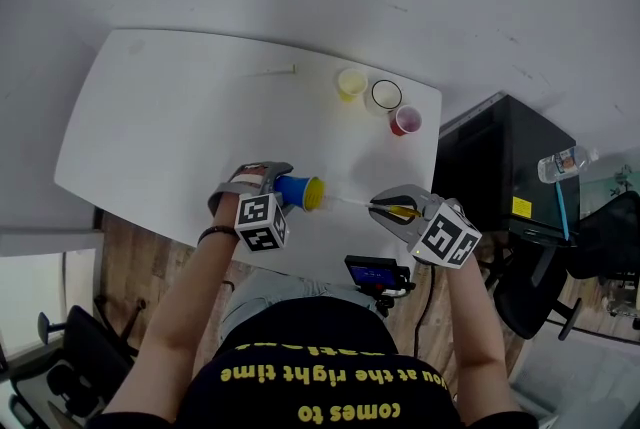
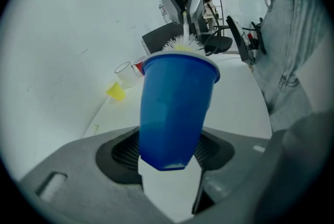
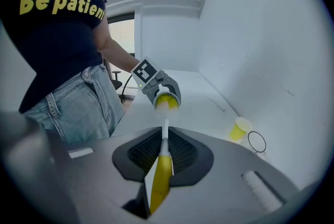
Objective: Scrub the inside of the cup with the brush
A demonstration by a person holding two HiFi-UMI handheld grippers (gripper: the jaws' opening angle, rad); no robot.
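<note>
My left gripper [image 1: 281, 185] [image 2: 169, 165] is shut on a blue cup [image 1: 292, 191] [image 2: 175, 113], its pads on the cup's lower sides. The cup is held above the white table [image 1: 170, 127], tipped with its mouth toward my right gripper [image 1: 386, 209] [image 3: 163, 160]. That gripper is shut on the yellow handle of a brush [image 1: 402, 211] [image 3: 160, 178]. The thin white stem reaches across to the cup. The white bristle head [image 2: 182, 43] [image 3: 166, 104] sits at the cup's mouth, partly inside the rim. How deep it goes is hidden.
At the table's far right stand a yellow cup [image 1: 351, 83] [image 3: 240, 128], a clear cup [image 1: 386, 95] and a red cup [image 1: 405, 121]. A thin stick [image 1: 268, 71] lies farther back. A black cabinet [image 1: 500, 157] stands right of the table. A dark device [image 1: 375, 272] sits near my waist.
</note>
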